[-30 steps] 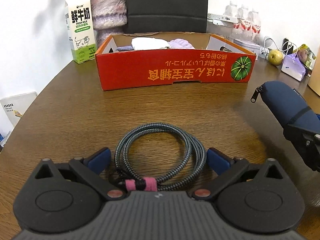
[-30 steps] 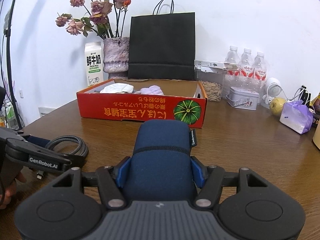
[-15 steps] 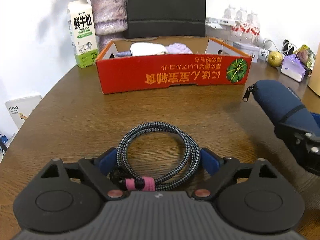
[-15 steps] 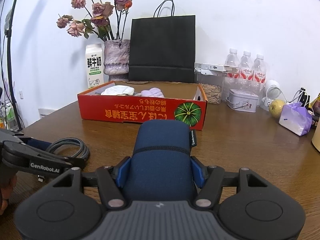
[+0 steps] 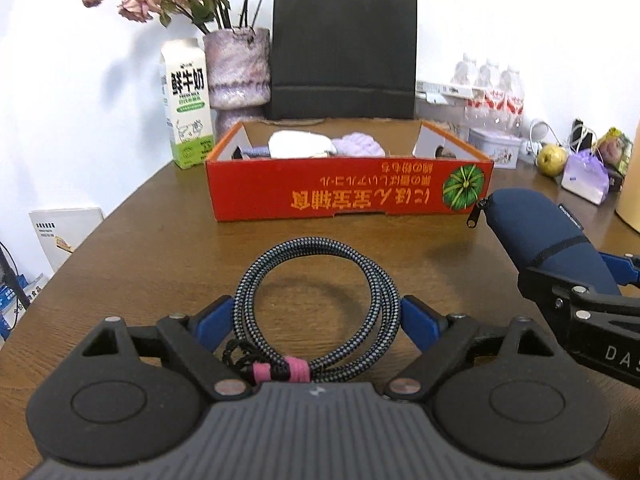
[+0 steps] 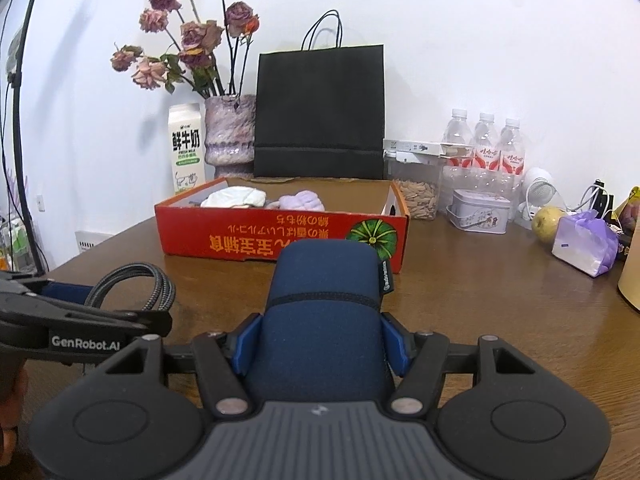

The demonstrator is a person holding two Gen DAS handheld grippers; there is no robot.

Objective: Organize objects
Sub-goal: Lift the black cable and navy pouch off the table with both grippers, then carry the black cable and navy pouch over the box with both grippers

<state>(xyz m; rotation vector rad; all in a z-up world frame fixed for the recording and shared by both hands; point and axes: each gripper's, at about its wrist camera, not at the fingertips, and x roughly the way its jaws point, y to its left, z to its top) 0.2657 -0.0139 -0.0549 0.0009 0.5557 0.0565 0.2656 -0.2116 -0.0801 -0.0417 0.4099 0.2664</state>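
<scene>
My left gripper point(image 5: 316, 316) is shut on a coiled braided cable point(image 5: 316, 280) with a pink tie and holds it above the wooden table point(image 5: 160, 248). The cable also shows at the left in the right wrist view point(image 6: 148, 280). My right gripper point(image 6: 322, 340) is shut on a navy zip pouch point(image 6: 324, 312), which also shows at the right in the left wrist view point(image 5: 540, 228). A red cardboard box point(image 5: 348, 188) stands ahead of both, open on top, with white and purple cloth items inside. In the right wrist view it lies centre-left point(image 6: 240, 240).
Behind the box stand a milk carton point(image 5: 186, 104), a vase of dried roses point(image 5: 236, 68) and a black paper bag point(image 5: 344, 52). At back right are water bottles point(image 6: 484, 144), a seed jar point(image 6: 416, 196), a tin point(image 6: 480, 212), an apple point(image 6: 548, 218) and a purple bag point(image 6: 584, 246).
Both grippers have risen and tilted up with their loads; the cable has come off the table. The left gripper's fingers have closed in on the coil.
</scene>
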